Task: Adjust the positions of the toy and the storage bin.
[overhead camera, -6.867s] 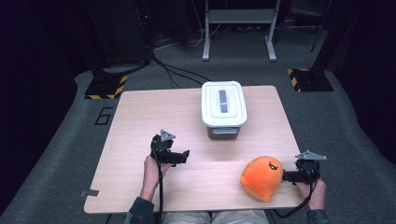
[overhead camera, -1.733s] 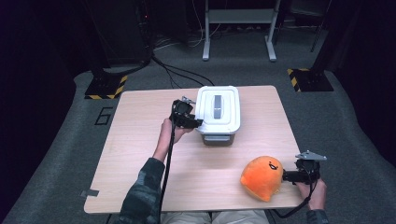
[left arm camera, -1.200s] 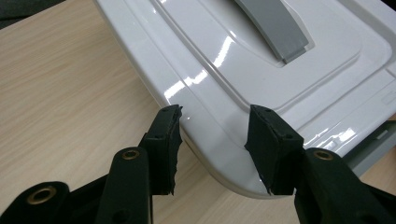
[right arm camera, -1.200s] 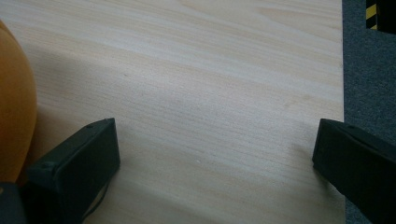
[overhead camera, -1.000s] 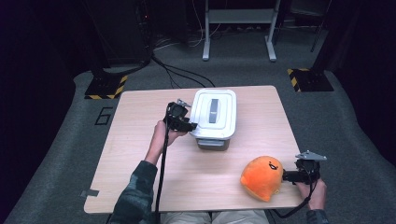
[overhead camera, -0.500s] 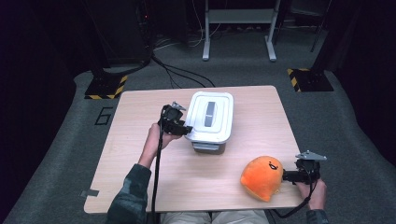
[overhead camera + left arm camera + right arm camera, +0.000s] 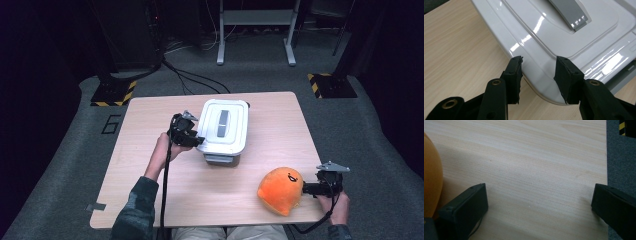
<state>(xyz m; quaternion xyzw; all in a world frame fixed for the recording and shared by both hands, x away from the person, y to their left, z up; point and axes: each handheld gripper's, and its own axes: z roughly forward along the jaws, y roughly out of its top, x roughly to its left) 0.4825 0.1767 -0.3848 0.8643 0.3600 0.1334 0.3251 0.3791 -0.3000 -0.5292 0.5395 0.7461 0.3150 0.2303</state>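
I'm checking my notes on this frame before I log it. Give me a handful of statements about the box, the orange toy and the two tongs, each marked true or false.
1. The left tongs straddle a corner of the white box lid. True.
2. The right tongs are clamped on the orange plush toy. False: their jaws stand wide open over bare table, the toy beside one jaw.
3. The lid has a grey handle in its middle. True.
4. The orange plush toy sits on top of the box. False: it lies on the table near the front right corner, apart from the box.
5. The lid is off the box. False: it covers the box.
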